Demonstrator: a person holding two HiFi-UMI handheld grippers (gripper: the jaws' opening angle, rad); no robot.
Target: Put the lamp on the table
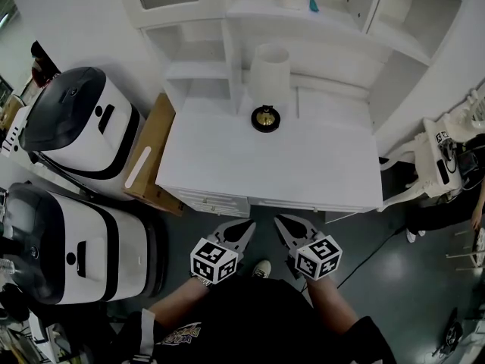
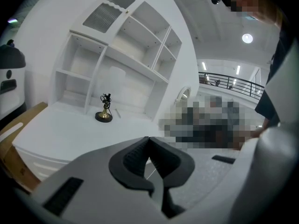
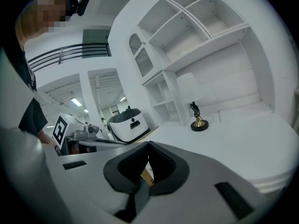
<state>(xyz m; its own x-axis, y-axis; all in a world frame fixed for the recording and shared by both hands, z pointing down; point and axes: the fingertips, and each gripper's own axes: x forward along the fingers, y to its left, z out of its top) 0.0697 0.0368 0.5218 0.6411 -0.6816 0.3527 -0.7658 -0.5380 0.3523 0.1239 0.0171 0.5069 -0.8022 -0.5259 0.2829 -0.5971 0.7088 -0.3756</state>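
The lamp [image 1: 269,82] stands upright at the back middle of the white table [image 1: 227,165]; it has a white shade over a gold stem on a black round base. The left gripper view shows the lamp [image 2: 104,112] far off on the tabletop, and so does the right gripper view, where the lamp [image 3: 198,118] is at the right. My left gripper [image 1: 247,225] and right gripper [image 1: 280,220] hover side by side just off the table's front edge, well short of the lamp. Both are shut with nothing between the jaws; the left gripper [image 2: 149,139] and right gripper [image 3: 149,144] show their tips touching.
A white shelf unit [image 1: 197,48] rises behind and beside the lamp. A brown cardboard box [image 1: 148,158] leans at the table's left side, next to two white and black machines [image 1: 79,120]. A white chair [image 1: 436,161] stands to the right.
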